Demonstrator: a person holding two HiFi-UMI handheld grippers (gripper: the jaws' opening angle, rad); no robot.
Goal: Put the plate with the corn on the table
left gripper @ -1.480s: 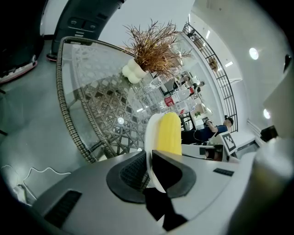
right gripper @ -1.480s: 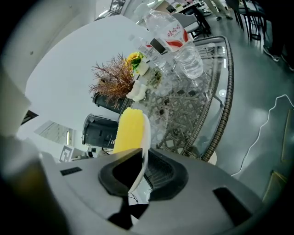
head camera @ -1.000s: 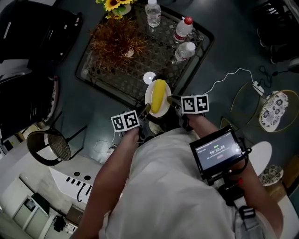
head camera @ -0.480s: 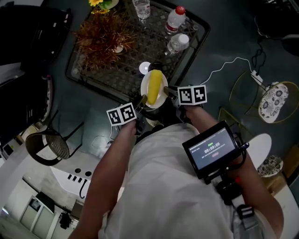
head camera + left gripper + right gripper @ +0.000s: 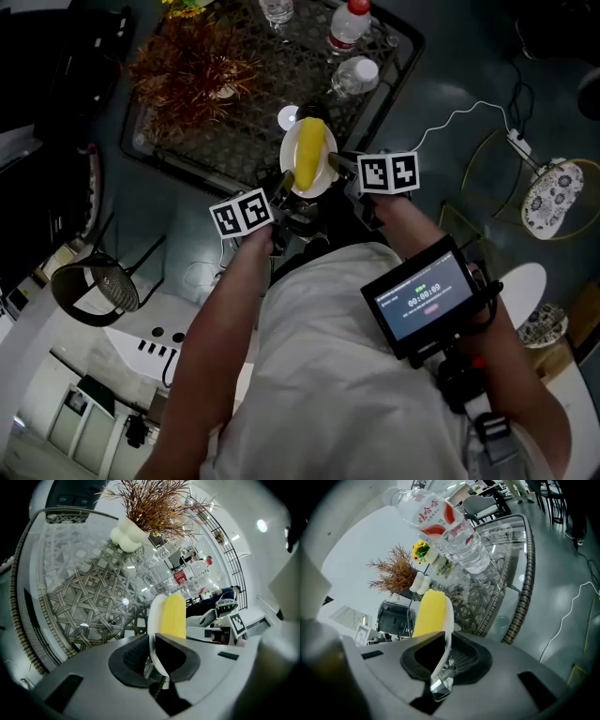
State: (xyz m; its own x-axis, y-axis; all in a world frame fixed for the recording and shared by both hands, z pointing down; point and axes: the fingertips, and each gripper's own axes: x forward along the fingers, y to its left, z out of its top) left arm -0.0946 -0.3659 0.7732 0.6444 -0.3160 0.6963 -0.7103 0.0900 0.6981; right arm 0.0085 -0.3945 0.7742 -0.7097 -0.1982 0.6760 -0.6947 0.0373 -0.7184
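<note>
Left gripper: the left gripper (image 5: 152, 651) is clenched on the rim of a white round plate (image 5: 153, 613); the rim sits between both jaws.
Right gripper: the right gripper (image 5: 440, 653) is clamped on the opposite rim of the same plate, jaws pressed to either face.
Plate: suspended between the two grippers, directly ahead of the jaws of both.
Corn: a yellow corn cob (image 5: 309, 150) lies lengthwise on the plate, between the grippers, its long axis pointing away from them.
Surface: a glass-topped woven wicker surface (image 5: 79, 597) starts under the plate and extends beyond both grippers. Contact between plate and surface cannot be determined.
Far left: a dried brown plant in a white vase (image 5: 126, 534) stands beyond the left gripper.
Far right: a clear plastic water bottle (image 5: 450, 527) lies on its side beyond the right gripper.
</note>
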